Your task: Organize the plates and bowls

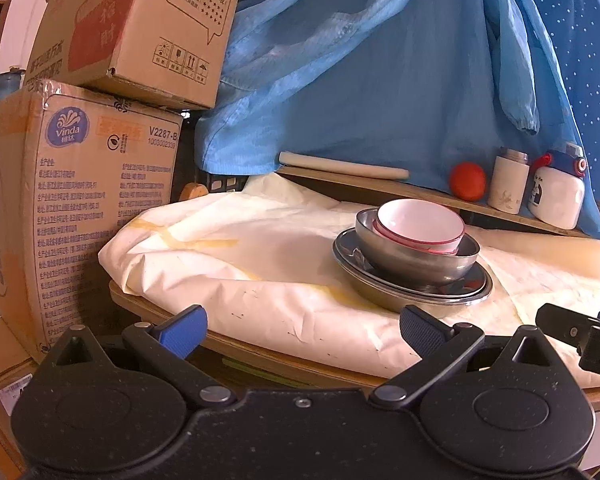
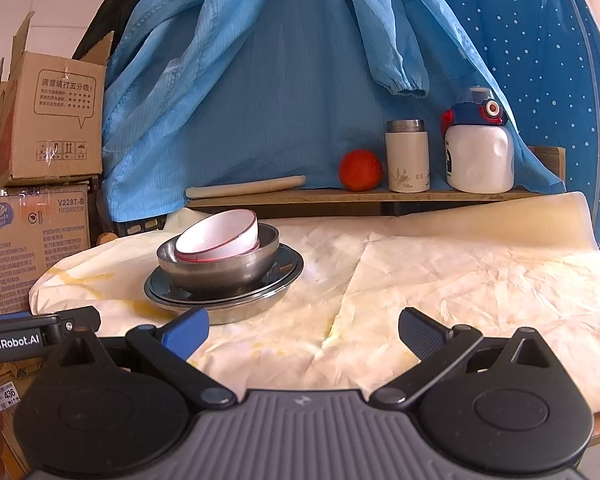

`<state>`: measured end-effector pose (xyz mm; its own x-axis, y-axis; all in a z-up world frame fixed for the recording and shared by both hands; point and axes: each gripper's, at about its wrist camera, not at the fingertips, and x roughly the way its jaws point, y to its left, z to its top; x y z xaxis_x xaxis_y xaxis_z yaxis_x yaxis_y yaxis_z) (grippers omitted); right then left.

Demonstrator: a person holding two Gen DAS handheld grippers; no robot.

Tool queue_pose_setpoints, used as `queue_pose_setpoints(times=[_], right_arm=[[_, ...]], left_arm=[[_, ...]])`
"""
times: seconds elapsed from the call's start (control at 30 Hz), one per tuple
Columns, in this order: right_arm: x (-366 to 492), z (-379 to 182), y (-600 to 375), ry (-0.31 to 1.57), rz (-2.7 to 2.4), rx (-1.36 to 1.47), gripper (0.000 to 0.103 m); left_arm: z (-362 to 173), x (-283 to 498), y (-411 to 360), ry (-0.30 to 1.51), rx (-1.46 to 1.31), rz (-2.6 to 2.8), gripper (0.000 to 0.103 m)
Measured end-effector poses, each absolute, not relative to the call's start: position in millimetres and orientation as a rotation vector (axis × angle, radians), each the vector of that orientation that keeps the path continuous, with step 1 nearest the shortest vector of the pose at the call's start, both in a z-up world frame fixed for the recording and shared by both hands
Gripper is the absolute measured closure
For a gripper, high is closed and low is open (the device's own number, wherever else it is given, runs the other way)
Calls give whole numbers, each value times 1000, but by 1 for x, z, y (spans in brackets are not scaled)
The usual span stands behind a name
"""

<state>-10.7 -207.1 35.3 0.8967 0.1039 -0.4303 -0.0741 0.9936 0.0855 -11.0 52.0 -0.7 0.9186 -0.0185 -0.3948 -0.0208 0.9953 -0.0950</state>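
Both sets of fingers apart, gripping nothing: left gripper, right gripper. Ahead of them on the surface, white bowls nested in steel bowl atop plates; stacked compactly, probably for tidiness.

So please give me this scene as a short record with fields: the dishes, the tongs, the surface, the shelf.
dishes: white bowl tilted inside steel bowl, which sits on stacked steel plates
left tongs: open, holding nothing, short of the stack
right tongs: open, holding nothing, stack ahead to their left
surface: table under wrinkled cream cloth
shelf: rolling pin, red ball, flask, white bottle
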Motion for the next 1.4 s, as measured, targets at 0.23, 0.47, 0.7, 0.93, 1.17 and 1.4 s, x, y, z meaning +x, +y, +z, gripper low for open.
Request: queue_pose_setpoints(times=[0.23,0.47,0.7,0.93,1.17,1.4], right_arm=[[-10,36,-207,451,96,61,0],[-10,36,-207,450,96,59,0],[-10,36,-207,452,95,59,0],[-9,37,-206,452,95,59,0],[-9,37,-206,453,97,58,0],[-8,37,-207,453,100,54,0]], left_arm=[[-1,-10,52,419,-101,-1,1],[-1,-9,53,427,-109,-6,1],[-2,-8,54,426,-99,-11,1],[-2,-8,53,426,-94,-13,1],[-2,-8,53,426,-94,-12,1],[-2,-8,52,426,-93,-11,1]])
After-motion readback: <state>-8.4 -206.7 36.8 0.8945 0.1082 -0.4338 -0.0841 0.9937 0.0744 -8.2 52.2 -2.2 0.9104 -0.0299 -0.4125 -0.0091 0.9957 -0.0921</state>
